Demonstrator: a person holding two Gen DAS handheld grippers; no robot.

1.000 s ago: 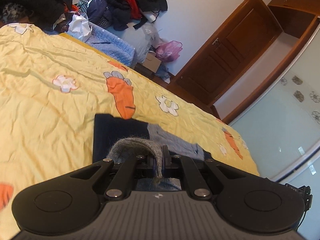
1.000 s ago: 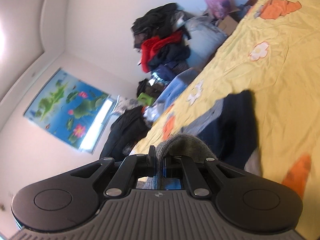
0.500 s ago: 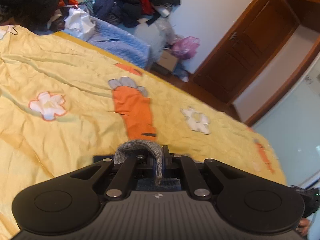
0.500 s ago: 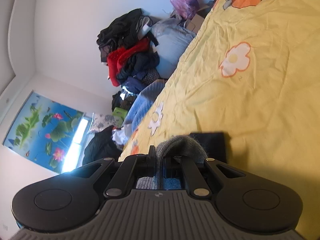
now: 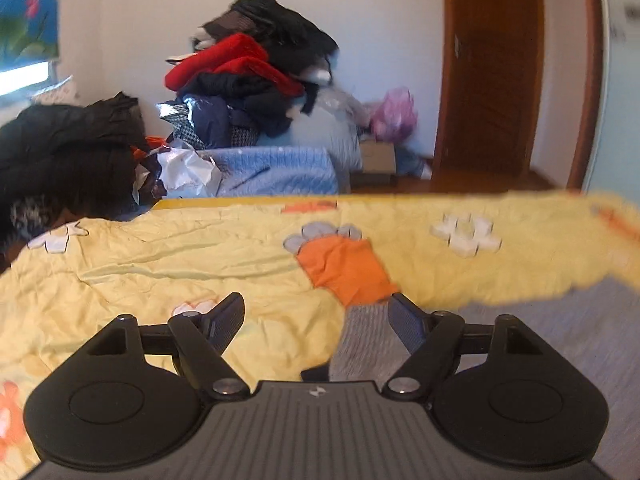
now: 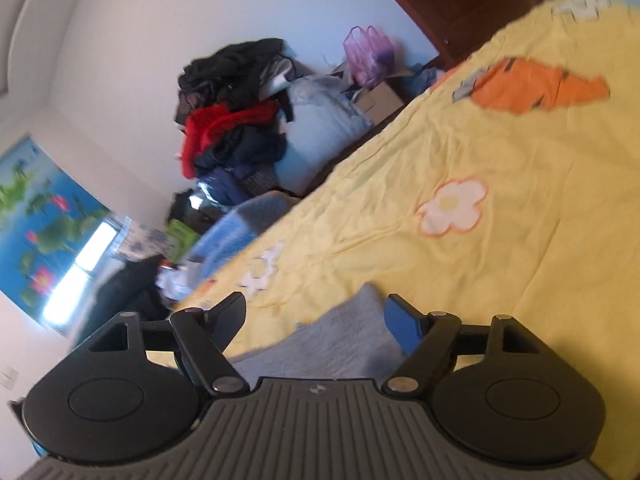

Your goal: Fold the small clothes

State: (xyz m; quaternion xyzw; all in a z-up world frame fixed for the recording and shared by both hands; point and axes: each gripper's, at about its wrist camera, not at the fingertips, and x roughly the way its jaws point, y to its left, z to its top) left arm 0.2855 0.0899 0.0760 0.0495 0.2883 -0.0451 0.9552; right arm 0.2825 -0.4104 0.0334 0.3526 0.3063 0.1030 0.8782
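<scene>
1. Left gripper (image 5: 316,320): jaws wide apart, just opened, pressing on nothing. Grey knit garment (image 5: 366,344) between them, lying against the right-hand pad, not pinched.
2. Right gripper (image 6: 316,320): jaws likewise wide, just opened. Same grey knit garment (image 6: 344,340) lying between the pads, close beside the blue right-hand pad (image 6: 402,326), no squeeze on it.
3. Grey garment spread flat on the yellow bedspread (image 5: 160,264), reaching out to the right of the left view, blurred there.
4. Bedspread printed with an orange carrot (image 5: 348,270) and white flowers (image 6: 452,206); wrinkled.
5. Beyond the bed's far edge: heap of dark and red clothes (image 5: 256,76), folded light-blue quilt (image 5: 276,172), pink plastic bag (image 5: 394,114), cardboard box (image 5: 378,158).
6. Brown wooden door (image 5: 492,68) at right in the left view; lotus-print blind (image 6: 36,216) over a bright window at left in the right view.
</scene>
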